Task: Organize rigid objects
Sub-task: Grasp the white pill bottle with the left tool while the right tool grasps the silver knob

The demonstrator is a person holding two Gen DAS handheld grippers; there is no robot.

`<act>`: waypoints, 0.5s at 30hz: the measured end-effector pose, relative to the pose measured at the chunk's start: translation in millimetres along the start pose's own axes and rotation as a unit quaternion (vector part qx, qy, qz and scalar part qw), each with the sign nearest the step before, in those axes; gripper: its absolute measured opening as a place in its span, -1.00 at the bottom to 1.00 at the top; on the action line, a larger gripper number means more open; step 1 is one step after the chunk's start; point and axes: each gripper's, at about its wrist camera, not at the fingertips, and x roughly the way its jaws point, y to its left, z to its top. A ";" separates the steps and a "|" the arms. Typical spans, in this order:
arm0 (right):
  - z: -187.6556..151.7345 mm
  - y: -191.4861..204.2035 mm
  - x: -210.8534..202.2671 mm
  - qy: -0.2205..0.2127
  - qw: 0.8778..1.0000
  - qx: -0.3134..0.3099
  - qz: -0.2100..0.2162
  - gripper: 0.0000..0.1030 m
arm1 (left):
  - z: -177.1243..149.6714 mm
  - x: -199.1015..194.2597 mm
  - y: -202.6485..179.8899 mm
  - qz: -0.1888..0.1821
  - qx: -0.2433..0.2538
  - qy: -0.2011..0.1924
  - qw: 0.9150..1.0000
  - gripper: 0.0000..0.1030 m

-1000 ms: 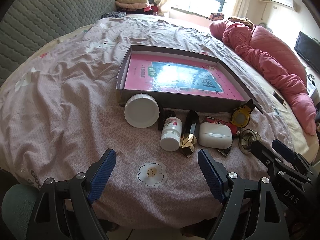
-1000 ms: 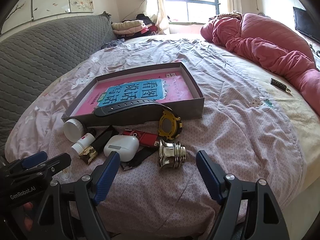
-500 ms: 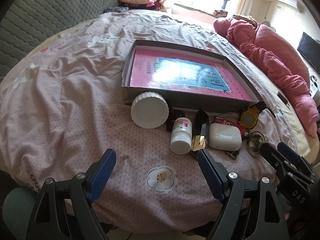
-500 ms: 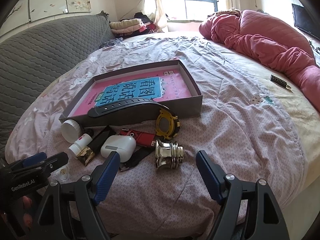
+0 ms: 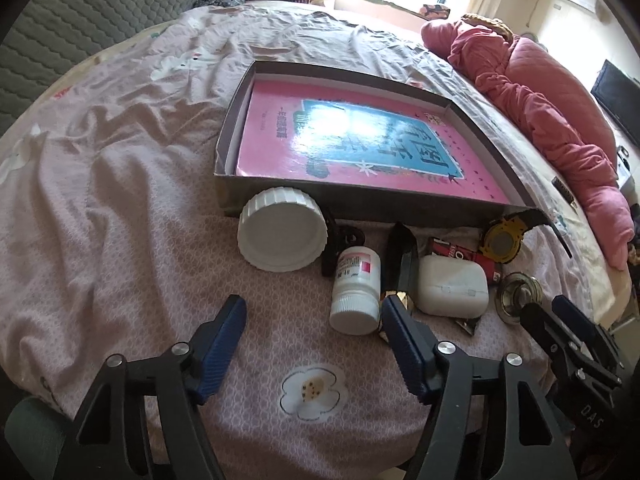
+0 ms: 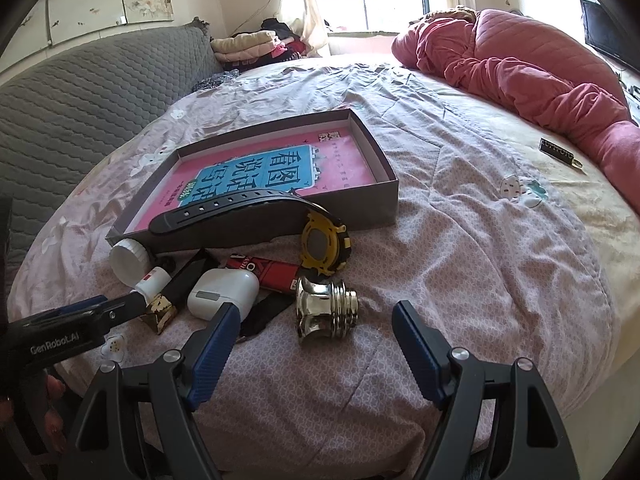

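A row of small items lies on the bedsheet in front of a shallow grey box that holds a pink book. From left to right they are a large white jar lid, a small white pill bottle, a black-and-gold piece, a white earbud case, a red pack, a yellow watch and a chrome fitting. My left gripper hovers just short of the pill bottle, its jaws closing with no pad touching anything. My right gripper stands open, straddling the view of the chrome fitting.
A pink quilt is heaped at the far right of the bed. A grey padded headboard runs along the left. A small black item lies on the yellow sheet at right. The bed's front edge is right under both grippers.
My left gripper has moved forward and down toward the pill bottle, and its jaws have narrowed. The right gripper has barely shifted.
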 end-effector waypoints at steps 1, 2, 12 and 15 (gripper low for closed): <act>0.3 -0.9 1.5 0.002 1.000 0.001 0.000 0.50 | 1.3 0.3 0.1 -0.003 0.000 0.000 1.000 0.29; 0.2 -1.1 3.1 0.004 1.000 0.002 -0.001 0.50 | 2.5 1.6 0.2 -0.005 0.000 0.002 1.000 0.22; 1.2 -6.5 21.3 0.031 0.999 0.011 -0.006 0.49 | 6.4 12.2 -6.1 -0.033 0.013 0.020 0.999 -0.27; 1.7 -11.4 23.4 0.032 0.999 0.019 -0.013 0.37 | 6.0 14.7 -7.4 -0.042 0.014 0.026 0.999 -0.37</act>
